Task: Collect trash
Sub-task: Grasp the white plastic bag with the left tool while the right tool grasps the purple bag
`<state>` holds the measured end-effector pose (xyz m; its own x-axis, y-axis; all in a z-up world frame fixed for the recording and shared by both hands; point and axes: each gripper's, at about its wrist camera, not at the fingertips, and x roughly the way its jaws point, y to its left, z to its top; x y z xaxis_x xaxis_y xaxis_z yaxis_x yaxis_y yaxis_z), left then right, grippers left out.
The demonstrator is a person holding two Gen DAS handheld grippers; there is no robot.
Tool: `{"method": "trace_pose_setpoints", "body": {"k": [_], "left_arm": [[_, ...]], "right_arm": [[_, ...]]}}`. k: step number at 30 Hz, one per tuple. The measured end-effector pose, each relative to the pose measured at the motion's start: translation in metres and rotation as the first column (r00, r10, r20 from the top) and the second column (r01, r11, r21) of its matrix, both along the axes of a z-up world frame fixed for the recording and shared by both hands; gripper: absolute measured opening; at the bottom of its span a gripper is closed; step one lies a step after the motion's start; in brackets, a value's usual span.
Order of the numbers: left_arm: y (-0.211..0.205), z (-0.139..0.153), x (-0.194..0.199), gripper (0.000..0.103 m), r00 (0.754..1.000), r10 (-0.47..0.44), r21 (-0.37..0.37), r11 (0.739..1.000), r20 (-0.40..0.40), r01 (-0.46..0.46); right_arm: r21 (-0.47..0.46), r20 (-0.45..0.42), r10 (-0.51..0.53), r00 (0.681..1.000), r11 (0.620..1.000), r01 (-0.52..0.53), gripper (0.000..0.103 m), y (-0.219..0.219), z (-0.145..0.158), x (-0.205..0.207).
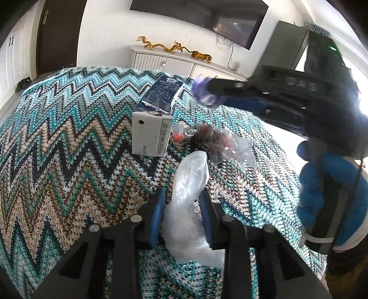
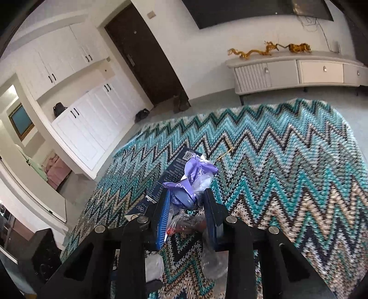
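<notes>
Right now the left gripper [image 1: 181, 202] squeezes a clear plastic wrap [image 1: 188, 195] whose long side points away toward the blue box [image 1: 158, 96] lying lengthwise on the zigzag blanket [image 1: 69, 138]. The right gripper [image 2: 187, 200] pinches a crumpled purple wrapper [image 2: 193, 179] above the blanket.

A zigzag blanket [image 1: 69, 142] in teal, tan and black covers the worktop. Behind it, a long white cabinet [image 2: 299, 73] stands against the wall. Two golden dragon figures [image 2: 269, 50] sit on top of the cabinet. A big dark TV [image 1: 207, 16] hangs on the wall above. A dark brown door [image 2: 147, 59] is shut, with white cupboards [image 2: 92, 110] beside it.
</notes>
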<state>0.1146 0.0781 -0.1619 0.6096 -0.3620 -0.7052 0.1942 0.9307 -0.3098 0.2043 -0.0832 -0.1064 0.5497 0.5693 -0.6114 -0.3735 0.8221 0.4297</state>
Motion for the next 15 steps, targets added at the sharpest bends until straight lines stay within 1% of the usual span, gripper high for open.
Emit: {"method": "trace_pose_setpoints", "body": {"k": [3, 4, 5, 8, 15], "left_arm": [[0.004, 0.003, -0.006, 0.025, 1.000, 0.017, -0.005, 1.000, 0.012, -0.016], [0.005, 0.004, -0.008, 0.021, 1.000, 0.021, -0.005, 1.000, 0.016, -0.021], [0.006, 0.006, -0.010, 0.020, 0.999, 0.027, -0.002, 1.000, 0.020, -0.027], [0.010, 0.014, -0.019, 0.020, 0.998, 0.048, 0.008, 0.999, 0.039, -0.049], [0.009, 0.048, -0.050, 0.020, 0.992, 0.058, 0.029, 0.998, 0.114, -0.062]], "right_arm": [[0.006, 0.023, -0.011, 1.000, 1.000, 0.011, 0.029, -0.011, 0.012, -0.014], [0.007, 0.031, -0.016, 0.999, 1.000, 0.015, 0.029, -0.015, 0.016, -0.020], [0.006, 0.037, -0.019, 0.999, 1.000, 0.018, 0.029, -0.018, 0.018, -0.026], [-0.008, 0.061, -0.030, 0.998, 1.000, 0.030, 0.029, -0.030, 0.026, -0.047], [-0.036, 0.112, -0.048, 0.992, 0.998, 0.052, 0.029, -0.051, 0.042, -0.097]]}}
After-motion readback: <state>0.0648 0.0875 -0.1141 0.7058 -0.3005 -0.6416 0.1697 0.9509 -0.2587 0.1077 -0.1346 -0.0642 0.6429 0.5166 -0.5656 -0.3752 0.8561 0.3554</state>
